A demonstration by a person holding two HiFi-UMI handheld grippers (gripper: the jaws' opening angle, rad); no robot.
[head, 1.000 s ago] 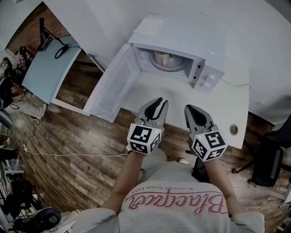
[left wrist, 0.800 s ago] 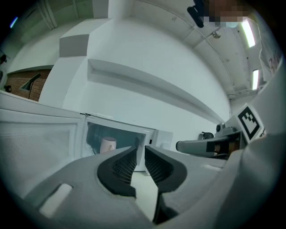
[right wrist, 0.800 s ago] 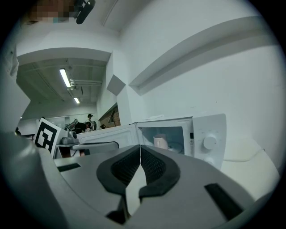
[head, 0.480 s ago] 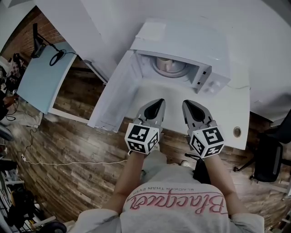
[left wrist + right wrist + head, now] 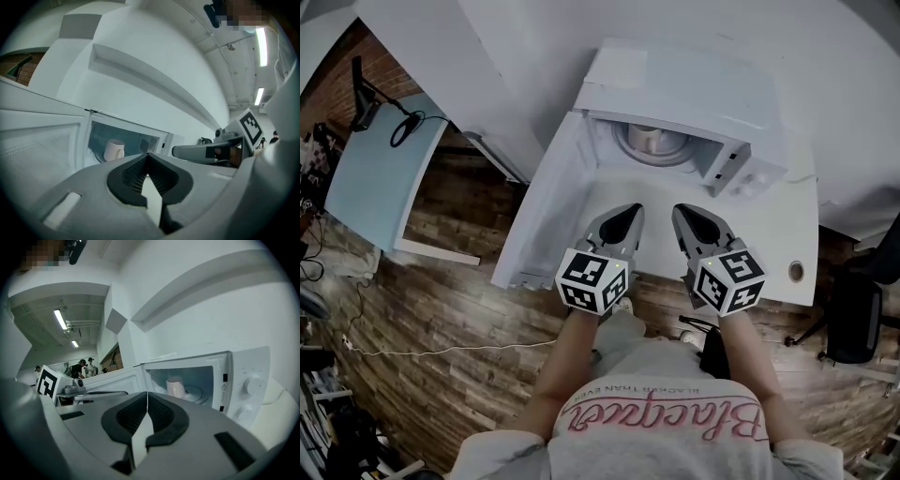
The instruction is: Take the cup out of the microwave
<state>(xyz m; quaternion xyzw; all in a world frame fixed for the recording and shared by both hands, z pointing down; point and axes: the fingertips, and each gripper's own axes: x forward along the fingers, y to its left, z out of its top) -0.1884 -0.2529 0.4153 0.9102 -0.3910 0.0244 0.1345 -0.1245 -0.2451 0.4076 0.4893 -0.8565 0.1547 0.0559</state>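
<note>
While the door is hanging open: the reach inside is not yet happening, since both claws are hovering outside the microwave [image 5: 675, 84].
Door [image 5: 546, 211]: standing wide at 9 o'clock of the cavity, leaving the mouth free.
Left gripper [image 5: 629, 210]: hanging over the white table [image 5: 769, 234] before the opening, pads pressing together, carrying nothing.
Cup [image 5: 114, 150]: a pale mug standing upright on the glass turntable [image 5: 201, 392], at 12 o'clock from both claws.
Right gripper [image 5: 682, 212]: sitting just beside the left one, jaws closed tight, empty.
Control panel [image 5: 253, 385]: lying at 3 o'clock of the cavity.
Doing it well: one claw should be opening wider than the mug before entering. It should be going in level under the cavity roof, closing on the mug's wall, lifting slightly, then drawing out toward 6 o'clock.
</note>
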